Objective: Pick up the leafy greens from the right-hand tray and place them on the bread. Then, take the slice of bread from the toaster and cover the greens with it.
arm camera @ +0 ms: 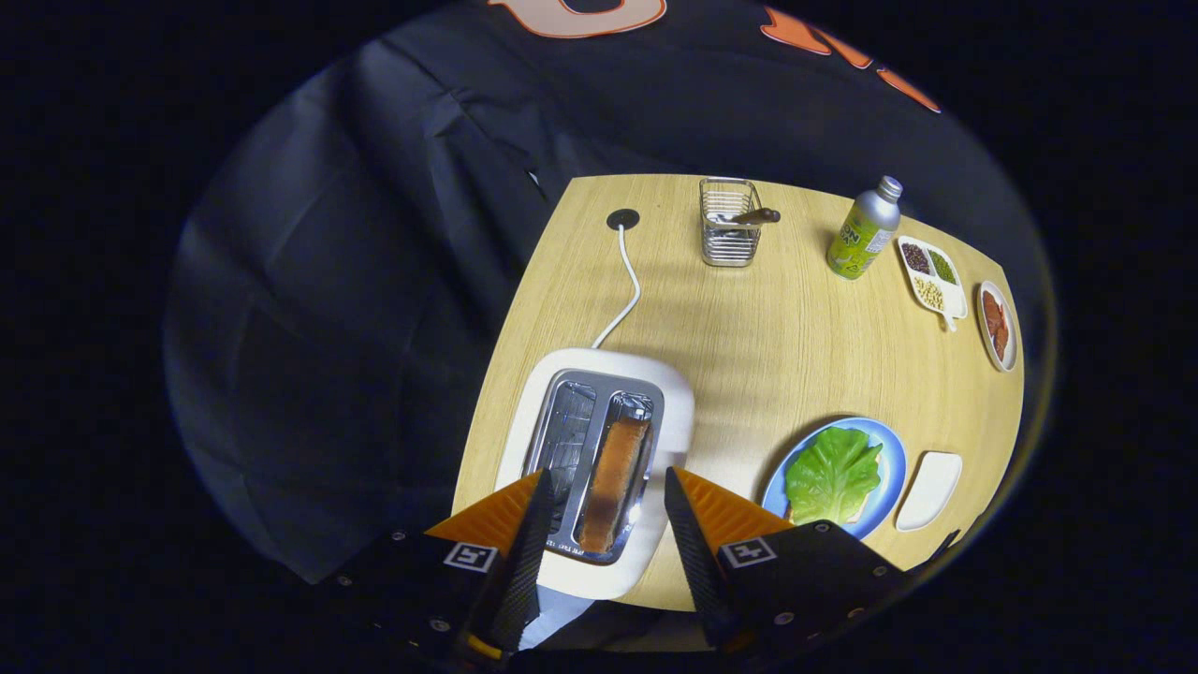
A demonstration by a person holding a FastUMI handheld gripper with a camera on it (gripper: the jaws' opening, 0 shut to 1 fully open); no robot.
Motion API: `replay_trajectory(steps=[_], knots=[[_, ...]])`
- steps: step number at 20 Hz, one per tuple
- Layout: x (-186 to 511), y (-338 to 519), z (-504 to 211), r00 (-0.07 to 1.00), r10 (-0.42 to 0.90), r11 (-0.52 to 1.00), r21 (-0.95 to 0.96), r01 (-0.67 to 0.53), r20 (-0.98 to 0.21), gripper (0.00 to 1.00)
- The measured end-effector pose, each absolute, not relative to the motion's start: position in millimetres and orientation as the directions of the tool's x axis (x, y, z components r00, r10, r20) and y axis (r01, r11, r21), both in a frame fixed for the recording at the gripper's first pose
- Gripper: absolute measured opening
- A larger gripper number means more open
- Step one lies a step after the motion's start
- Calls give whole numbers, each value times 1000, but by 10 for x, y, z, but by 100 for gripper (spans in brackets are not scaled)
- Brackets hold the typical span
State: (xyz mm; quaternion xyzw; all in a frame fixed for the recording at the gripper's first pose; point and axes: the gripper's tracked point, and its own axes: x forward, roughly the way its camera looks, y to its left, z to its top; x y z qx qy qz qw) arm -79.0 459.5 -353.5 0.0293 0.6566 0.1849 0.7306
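Tool: the tool (pixel 599 487) hangs above the toaster, its two fingers spread wide apart and holding nothing.
Fingers: one finger (pixel 524 534) is over the near left corner of the toaster, the other over its near right edge; the slot with the bread lies between them.
Toaster: the white toaster (pixel 674 412) stands on the near left part of the desk (pixel 749 346), with two slots in a metal top.
Slice of bread: the slice of bread (pixel 613 482) stands upright in the right slot, browned along its top edge; the left slot is empty.
Cable: a white cable (pixel 629 281) runs from the back of the toaster to a round dark hole in the desk.
Blue plate: a blue plate (pixel 894 459) is to the right of the toaster, just beside the right finger.
Leafy greens: the leafy greens (pixel 833 473) lie on the blue plate, and a small piece of bread shows under their near edge.
White tray: a small white tray (pixel 928 489) is just to the right of the blue plate, with nothing on it.
Wire basket: a wire basket (pixel 730 229) stands at the far side of the desk, with a brown handle leaning out of it.
Bottle: a metal bottle (pixel 866 232) with a green label stands to the right of the basket.
Divided dish: a white dish (pixel 931 279) with three compartments holds dark, green and pale grains.
Small plate: a small plate (pixel 998 326) with something red-brown is at the far right edge of the desk.
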Motion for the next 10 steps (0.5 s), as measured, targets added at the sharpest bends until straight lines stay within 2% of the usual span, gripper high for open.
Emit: replay_trajectory(steps=[5, 7, 8, 10], knots=[[-924, 4682, -3721, 21, 282, 941, 273, -201, -959, 52], [-959, 4683, -3750, 13, 290, 942, 283, -181, -957, 39], [-956, 4665, -3770, 13, 294, 942, 287, -176, -956, 29], [-956, 4595, -3796, 26, 298, 942, 289, -170, -954, 22]])
